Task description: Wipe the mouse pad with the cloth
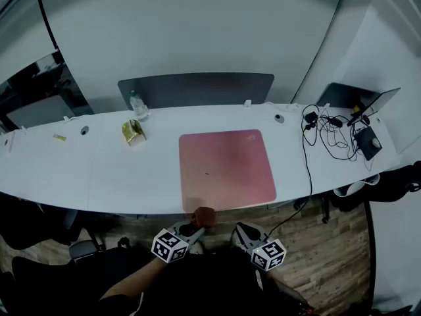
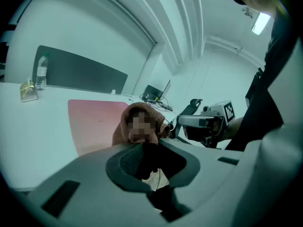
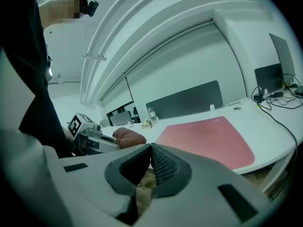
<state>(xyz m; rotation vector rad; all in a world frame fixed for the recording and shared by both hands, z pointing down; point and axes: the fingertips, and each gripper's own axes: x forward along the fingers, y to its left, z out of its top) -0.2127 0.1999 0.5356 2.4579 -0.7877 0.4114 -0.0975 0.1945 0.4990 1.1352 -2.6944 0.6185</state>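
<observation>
Two grippers sit low at the front edge of the desk (image 1: 99, 170), both short of the mouse pad (image 1: 227, 170), which lies flat at mid-desk w/ its near edge almost at that front edge. The left gripper (image 1: 195, 226) is clamped on the cloth (image 1: 204, 216), a reddish-brown wad bunched past the jaw tips. In the left gripper view the jaws pinch dark folds of it and the rest bulges up in front. The right gripper (image 1: 241, 229) has its jaws pressed together w/ nothing btwn them, per the right gripper view. Key relation: the pad lies straight ahead of the cloth, away from the person. The wad is just beside the pad's near edge, toward its left half; can't tell if it touches. The pad is near-square, a bit longer along the desk, so strokes would prob. run outward from the near edge, then step to the right. The left gripper is nearer the pad and has the cloth, so the wipe looks like its job. The right one sits idle just beside it. Wiping looks not yet begun.
</observation>
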